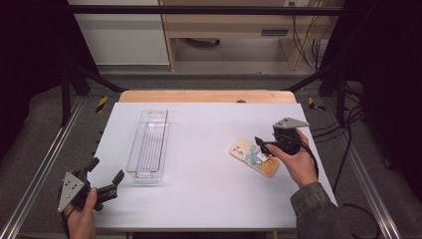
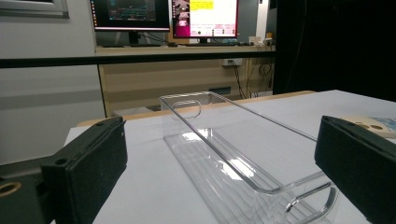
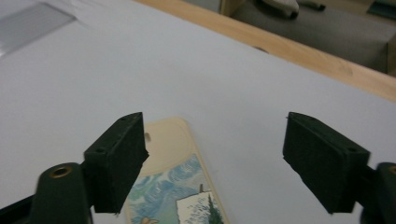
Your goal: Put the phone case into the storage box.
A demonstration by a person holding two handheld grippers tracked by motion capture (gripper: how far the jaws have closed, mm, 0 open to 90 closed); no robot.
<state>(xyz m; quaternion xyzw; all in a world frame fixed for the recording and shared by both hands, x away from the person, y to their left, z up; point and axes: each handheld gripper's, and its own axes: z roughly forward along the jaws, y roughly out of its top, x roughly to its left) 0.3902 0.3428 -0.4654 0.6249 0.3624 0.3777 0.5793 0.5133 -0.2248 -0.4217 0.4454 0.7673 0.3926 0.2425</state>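
hand-held gripper [image 3: 215, 161] above phone case [image 3: 175, 177]

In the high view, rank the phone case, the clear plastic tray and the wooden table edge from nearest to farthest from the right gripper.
1. Phone case: right under the right gripper, on the table's right side.
2. Wooden table edge: along the far side.
3. Clear plastic tray: across the table, left of centre.
The last two are not far apart in rank.
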